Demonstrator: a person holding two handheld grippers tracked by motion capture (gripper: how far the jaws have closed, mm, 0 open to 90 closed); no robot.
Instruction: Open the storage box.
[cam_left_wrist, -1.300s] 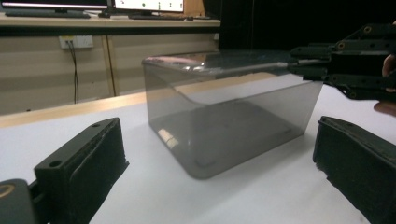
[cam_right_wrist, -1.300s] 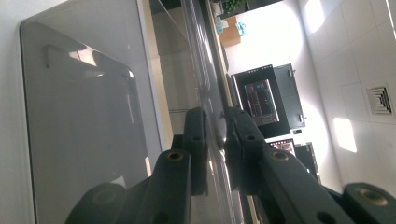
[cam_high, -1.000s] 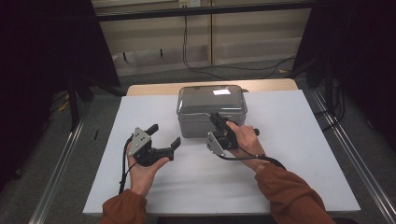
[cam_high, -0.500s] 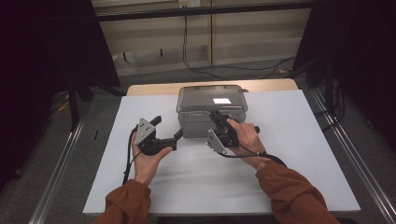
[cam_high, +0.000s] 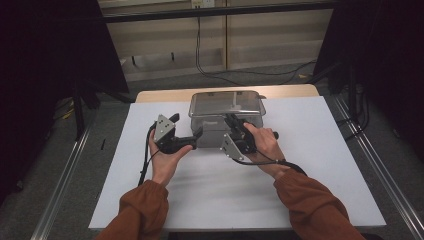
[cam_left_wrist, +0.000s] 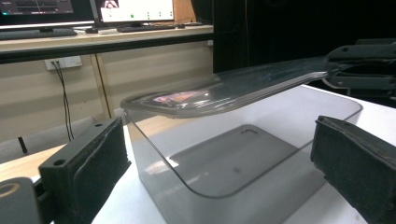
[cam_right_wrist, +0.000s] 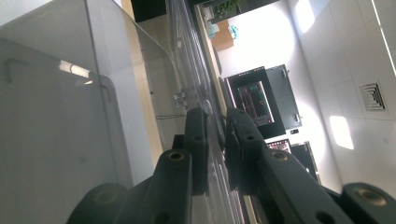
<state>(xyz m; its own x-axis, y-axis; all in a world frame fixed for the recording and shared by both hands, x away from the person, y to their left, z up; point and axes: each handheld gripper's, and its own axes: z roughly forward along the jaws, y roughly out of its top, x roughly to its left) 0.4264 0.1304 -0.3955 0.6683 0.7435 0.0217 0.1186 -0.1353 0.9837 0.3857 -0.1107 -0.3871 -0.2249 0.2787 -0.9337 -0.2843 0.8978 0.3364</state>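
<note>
Right tongs (cam_high: 234, 121) pinching the lid (cam_left_wrist: 224, 91), near edge raised off the clear box (cam_left_wrist: 243, 158). Left tongs (cam_high: 196, 137) spread, straddling the box's left near corner.

Clear smoky-grey plastic box (cam_high: 220, 131), rectangular, rounded corners, empty, upright on white surface (cam_high: 310, 165) near its far edge. Transparent lid (cam_high: 226, 102) on top, tilted: lifted off rim along near side, edge pinched at front right. Lid (cam_left_wrist: 224, 88) glossy, reflecting light.
</note>
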